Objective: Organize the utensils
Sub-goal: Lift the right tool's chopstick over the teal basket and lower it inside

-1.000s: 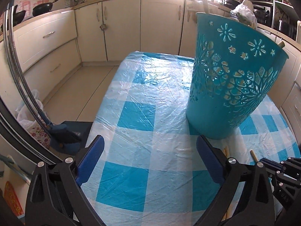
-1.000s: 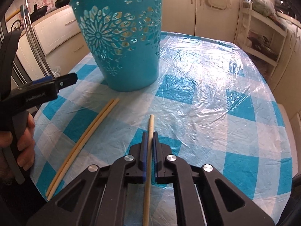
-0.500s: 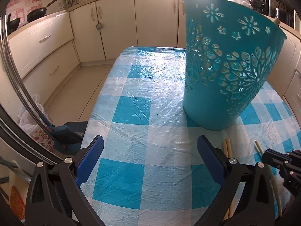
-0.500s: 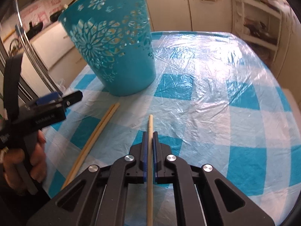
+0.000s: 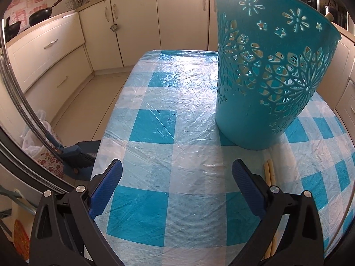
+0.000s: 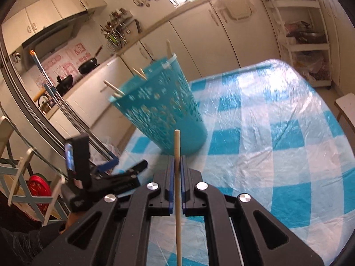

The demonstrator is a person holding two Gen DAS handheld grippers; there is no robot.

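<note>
A teal cut-out basket [image 5: 266, 73] [image 6: 162, 113] stands on the blue-and-white checked table, with several wooden sticks poking out of its top [image 6: 115, 88]. My right gripper [image 6: 176, 164] is shut on a single wooden chopstick [image 6: 177, 153], lifted off the table and tilted, its tip in front of the basket's base. My left gripper [image 5: 177, 173] is open over the cloth, left of the basket, with nothing between its blue pads. Two chopsticks [image 5: 269, 170] lie side by side on the table just behind its right finger. In the right wrist view the left gripper [image 6: 133, 173] sits at lower left.
Kitchen cabinets [image 5: 182, 17] and a counter with pans [image 6: 88, 64] ring the table [image 5: 155, 115]. A broom [image 5: 73, 155] and bags rest on the floor at the left. A white shelf rack [image 6: 301, 33] stands at the right, with a stool corner [image 6: 346, 102] beyond the table's right edge.
My right gripper has risen and rolled with the chopstick, lifting it off the table; the view now tilts and takes in the basket's top. The left gripper has hardly moved.
</note>
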